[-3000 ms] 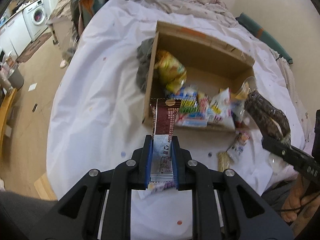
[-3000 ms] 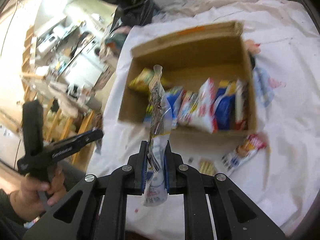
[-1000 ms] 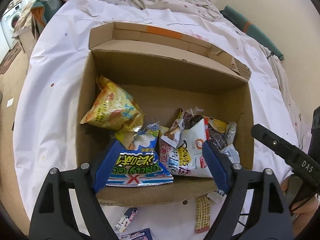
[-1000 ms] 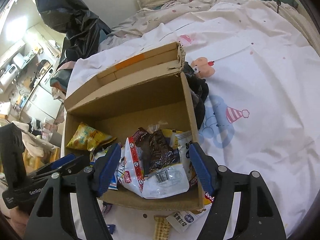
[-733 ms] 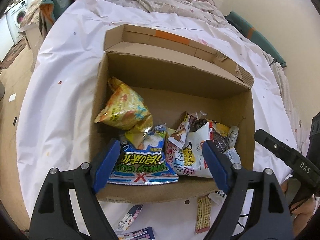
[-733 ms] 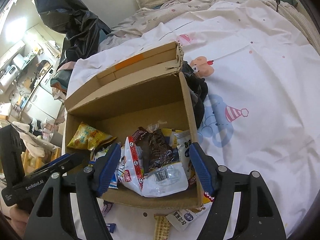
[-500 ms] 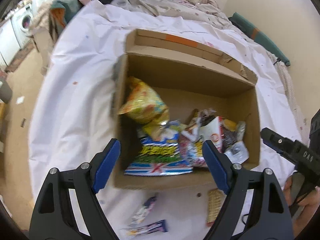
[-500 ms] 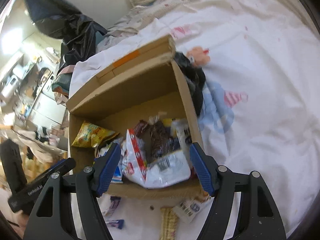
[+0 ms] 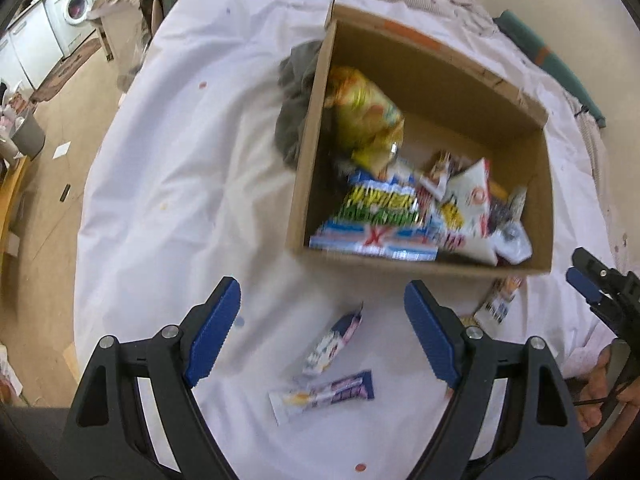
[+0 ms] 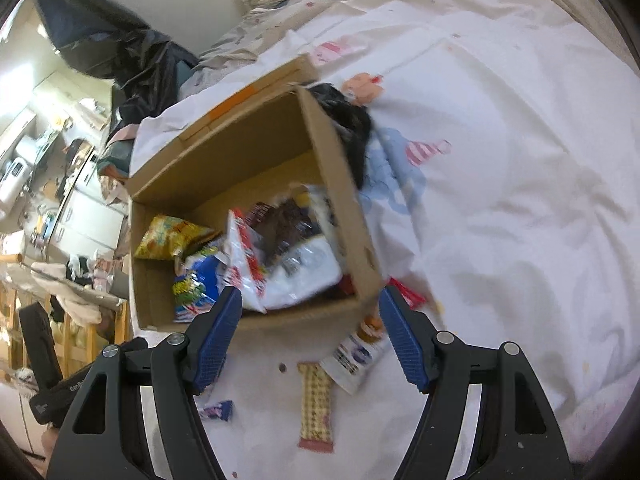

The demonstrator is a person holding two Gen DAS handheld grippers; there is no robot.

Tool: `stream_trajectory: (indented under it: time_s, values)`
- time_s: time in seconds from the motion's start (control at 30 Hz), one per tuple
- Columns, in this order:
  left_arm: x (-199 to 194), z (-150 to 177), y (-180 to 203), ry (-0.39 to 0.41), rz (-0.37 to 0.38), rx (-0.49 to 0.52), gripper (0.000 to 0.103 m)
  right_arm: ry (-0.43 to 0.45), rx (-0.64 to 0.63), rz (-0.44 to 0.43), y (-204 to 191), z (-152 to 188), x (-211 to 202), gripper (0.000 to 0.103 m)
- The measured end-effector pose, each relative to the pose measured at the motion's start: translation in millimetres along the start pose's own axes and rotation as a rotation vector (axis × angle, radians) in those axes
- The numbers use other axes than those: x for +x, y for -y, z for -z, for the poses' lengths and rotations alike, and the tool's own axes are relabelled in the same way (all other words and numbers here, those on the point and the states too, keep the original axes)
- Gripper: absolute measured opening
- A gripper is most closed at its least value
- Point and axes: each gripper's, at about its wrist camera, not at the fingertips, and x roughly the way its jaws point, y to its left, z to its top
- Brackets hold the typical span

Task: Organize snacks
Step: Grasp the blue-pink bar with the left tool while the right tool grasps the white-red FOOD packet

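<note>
An open cardboard box (image 9: 424,264) on the white sheet holds several snack bags, among them a yellow bag (image 9: 366,114) and a blue bag (image 9: 376,220). The box also shows in the right wrist view (image 10: 312,320). My left gripper (image 9: 322,334) is open and empty over two small packets (image 9: 334,342) (image 9: 324,396) lying in front of the box. My right gripper (image 10: 310,336) is open and empty above a checked wafer bar (image 10: 316,404) and a white packet (image 10: 354,354) by the box's near corner. The right gripper (image 9: 600,284) also shows in the left wrist view.
A dark cloth (image 9: 296,108) lies against the box's left side, and dark cloth (image 10: 350,128) also shows by its right wall. The white sheet (image 10: 520,200) spreads wide to the right. The bed edge and wooden floor (image 9: 52,168) are at left.
Both grippers let go of their snacks into the box and opened. They have since pulled back from the box, so the loose packets in front of it now lie between the fingers.
</note>
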Motion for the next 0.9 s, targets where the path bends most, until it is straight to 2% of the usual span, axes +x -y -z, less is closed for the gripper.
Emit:
stream_trajectory:
  time_s: [0.07,0.17,0.33,0.5,0.63,0.7,0.77,0.83,0.9]
  values:
    - [5,8,0,-0.014,-0.002,-0.001,0.082,-0.013,0.025,0.037,10,10,1,0.074]
    - [20,22,0,-0.051,-0.007,-0.019,0.081,-0.092,0.029,0.120,19,23,18,0.074]
    - [41,30,7,-0.094,-0.038,0.001,0.076,-0.171,0.022,0.171,18,31,47,0.074]
    - [59,35,21,-0.137,-0.059,0.079,0.062,-0.213,0.009,0.230,16,26,66,0.074]
    - [68,39,30,-0.156,-0.070,0.123,0.043,-0.260,-0.007,0.253,12,27,83,0.074]
    - [71,39,34,-0.165,-0.079,0.141,0.038,-0.275,-0.039,0.284,8,28,91,0.074]
    - [76,41,36,-0.190,-0.077,0.150,0.025,-0.283,-0.061,0.301,7,28,96,0.074]
    - [83,41,35,-0.226,-0.084,0.151,0.020,-0.285,-0.075,0.310,9,30,97,0.074]
    - [85,43,35,-0.242,-0.090,0.152,0.017,-0.285,-0.092,0.313,10,31,96,0.067]
